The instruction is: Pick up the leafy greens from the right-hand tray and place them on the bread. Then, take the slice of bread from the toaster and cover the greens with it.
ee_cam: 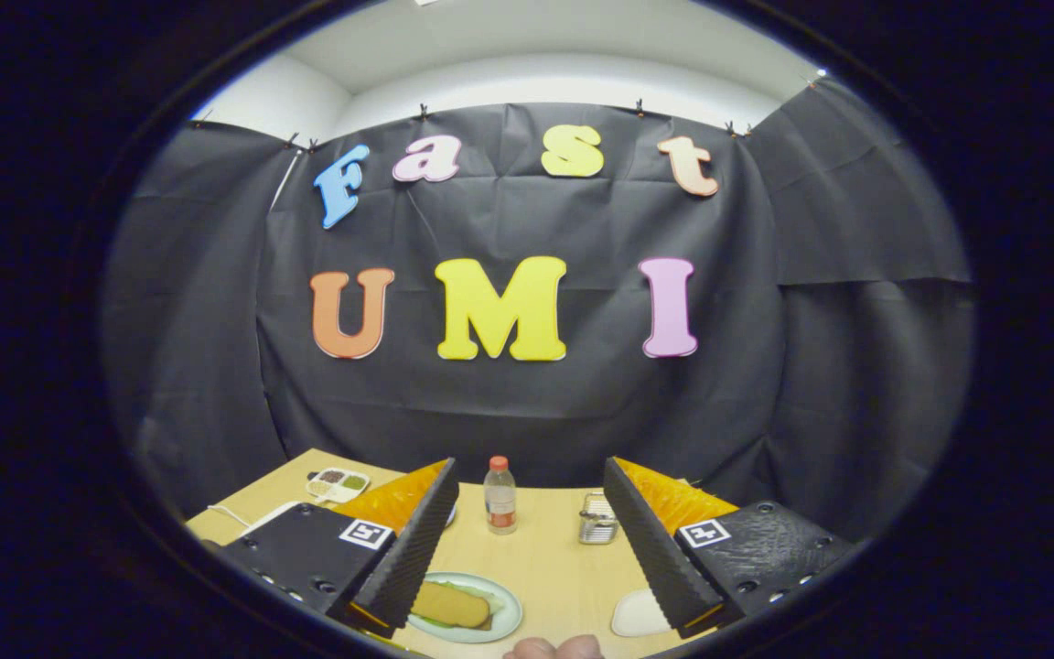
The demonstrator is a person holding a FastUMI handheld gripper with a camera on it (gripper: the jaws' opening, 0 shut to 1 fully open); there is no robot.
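Observation:
My gripper (529, 469) is open, its fingers spread wide above the wooden table (554, 567) with nothing between them. A pale green plate (507, 615) lies low between the fingers, close to the left one. On it sits a brown slice of bread (450, 604), and leafy greens (483, 592) peek out from under its edges. The small metal toaster (596, 520) stands further back, just inside the right finger, which partly hides it. A white tray (637, 613) lies by the base of the right finger, mostly hidden.
A clear bottle (500, 495) with an orange cap stands at the far edge of the table between the fingertips. A white compartment dish (338, 483) with dark and green fillings sits beyond the left finger. Part of a person's hand (553, 648) shows at the near edge.

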